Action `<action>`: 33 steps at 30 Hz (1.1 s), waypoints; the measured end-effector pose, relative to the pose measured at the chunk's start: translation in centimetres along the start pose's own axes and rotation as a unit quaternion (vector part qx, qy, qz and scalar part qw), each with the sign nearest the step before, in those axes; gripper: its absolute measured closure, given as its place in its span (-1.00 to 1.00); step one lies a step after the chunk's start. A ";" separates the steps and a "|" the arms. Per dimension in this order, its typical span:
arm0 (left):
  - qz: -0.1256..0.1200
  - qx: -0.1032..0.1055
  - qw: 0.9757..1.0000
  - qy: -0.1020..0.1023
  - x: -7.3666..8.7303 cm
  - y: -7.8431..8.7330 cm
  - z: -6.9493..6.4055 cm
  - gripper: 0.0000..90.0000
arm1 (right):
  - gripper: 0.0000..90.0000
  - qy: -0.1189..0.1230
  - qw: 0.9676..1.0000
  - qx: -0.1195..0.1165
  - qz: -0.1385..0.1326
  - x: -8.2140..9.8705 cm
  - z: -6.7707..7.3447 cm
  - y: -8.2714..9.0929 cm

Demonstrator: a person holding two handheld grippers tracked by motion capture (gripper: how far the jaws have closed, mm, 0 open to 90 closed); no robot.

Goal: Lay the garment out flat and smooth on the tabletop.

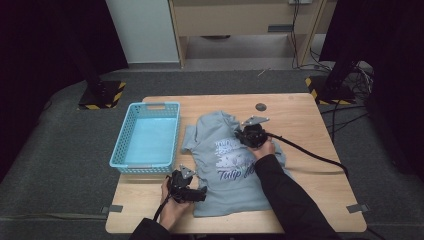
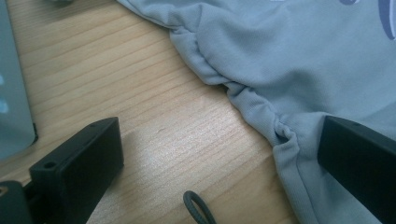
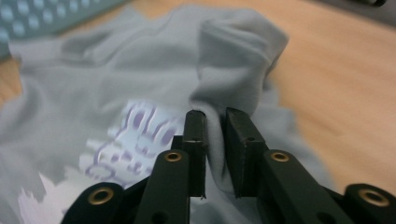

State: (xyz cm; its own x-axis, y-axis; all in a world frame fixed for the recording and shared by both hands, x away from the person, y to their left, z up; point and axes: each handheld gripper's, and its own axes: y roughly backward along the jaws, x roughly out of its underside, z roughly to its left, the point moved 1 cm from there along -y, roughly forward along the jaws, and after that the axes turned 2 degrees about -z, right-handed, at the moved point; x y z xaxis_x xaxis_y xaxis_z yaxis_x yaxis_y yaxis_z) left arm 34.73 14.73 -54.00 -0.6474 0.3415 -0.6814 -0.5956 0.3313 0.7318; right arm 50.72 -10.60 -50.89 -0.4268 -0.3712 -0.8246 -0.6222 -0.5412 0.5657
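Right gripper [image 3: 215,140]: jaws nearly closed, pinching a fold of the grey shirt [image 3: 140,84]. Left gripper [image 2: 210,163]: jaws wide open, straddling the shirt edge on the tabletop [image 2: 140,93].

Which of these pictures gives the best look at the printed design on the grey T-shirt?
The high view: the whole grey T-shirt lies spread on the table, its white and purple print facing up. The right gripper view catches part of the print, blurred, beside the fold pinched in the right gripper. The left gripper view shows just a sliver of print at the top right edge.
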 end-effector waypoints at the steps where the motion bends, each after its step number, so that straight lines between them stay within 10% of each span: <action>1: 0.000 0.000 1.000 0.000 0.0 0.0 0.0 -1.00 | 0.71 0.008 1.000 -0.002 0.011 0.6 0.4 -0.6; 5: -0.003 0.001 1.000 -0.001 0.1 0.0 0.0 -1.00 | 0.57 0.036 0.999 0.000 0.027 2.3 1.5 -1.6; 13: -0.004 0.000 1.000 -0.001 0.1 0.1 0.0 -1.00 | 0.16 0.017 1.000 -0.020 -0.005 1.0 1.2 0.8; 20: -0.003 0.003 1.000 -0.003 0.0 0.0 -0.1 -1.00 | 0.06 -0.019 0.999 0.005 -0.029 -1.6 -2.1 2.5; 33: -0.003 0.007 1.000 -0.008 -0.2 -0.2 -0.1 -1.00 | 0.28 -0.066 0.995 0.014 0.079 0.3 -6.2 -2.5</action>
State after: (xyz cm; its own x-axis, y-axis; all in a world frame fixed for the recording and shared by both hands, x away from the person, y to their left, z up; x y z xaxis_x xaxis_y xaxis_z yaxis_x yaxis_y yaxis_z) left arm 34.92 14.53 -54.05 -0.6359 0.3534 -0.6861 -0.5925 0.3460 0.7275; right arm 56.19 -13.99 -52.51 -0.6011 -0.3471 -0.7198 -0.5579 -0.4627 0.6890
